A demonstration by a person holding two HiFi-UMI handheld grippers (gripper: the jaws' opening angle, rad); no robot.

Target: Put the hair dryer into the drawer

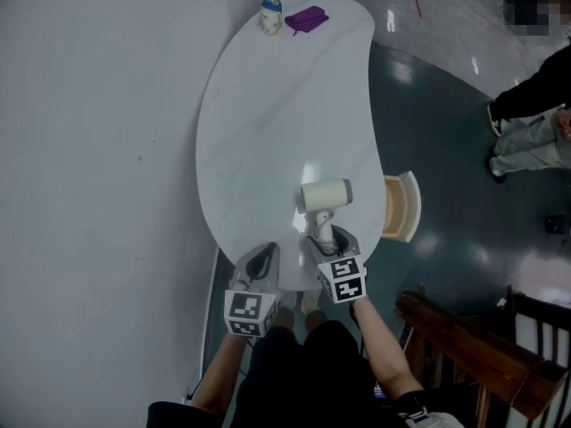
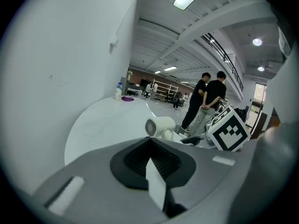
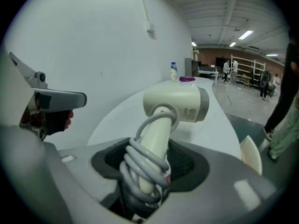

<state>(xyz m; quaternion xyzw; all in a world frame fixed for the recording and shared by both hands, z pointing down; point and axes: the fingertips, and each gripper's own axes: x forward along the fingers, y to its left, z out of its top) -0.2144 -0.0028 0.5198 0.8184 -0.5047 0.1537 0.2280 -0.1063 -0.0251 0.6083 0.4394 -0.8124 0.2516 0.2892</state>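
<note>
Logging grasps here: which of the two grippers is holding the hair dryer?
The right gripper: its jaws are shut on the cord-wrapped handle of the hair dryer. The left gripper beside it has its jaws together with nothing between them.

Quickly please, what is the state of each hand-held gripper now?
Left hand-held gripper: closed, empty.
Right hand-held gripper: closed on the hair dryer handle.

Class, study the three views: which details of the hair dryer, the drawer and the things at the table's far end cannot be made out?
- Hair dryer, right gripper view: the handle's lower end and the cord's end are hidden inside the right gripper.
- Drawer, head view: the table top covers its inner part.
- Bottle, head view: label too small to read.
- Purple thing, head view: too small to identify.
</note>
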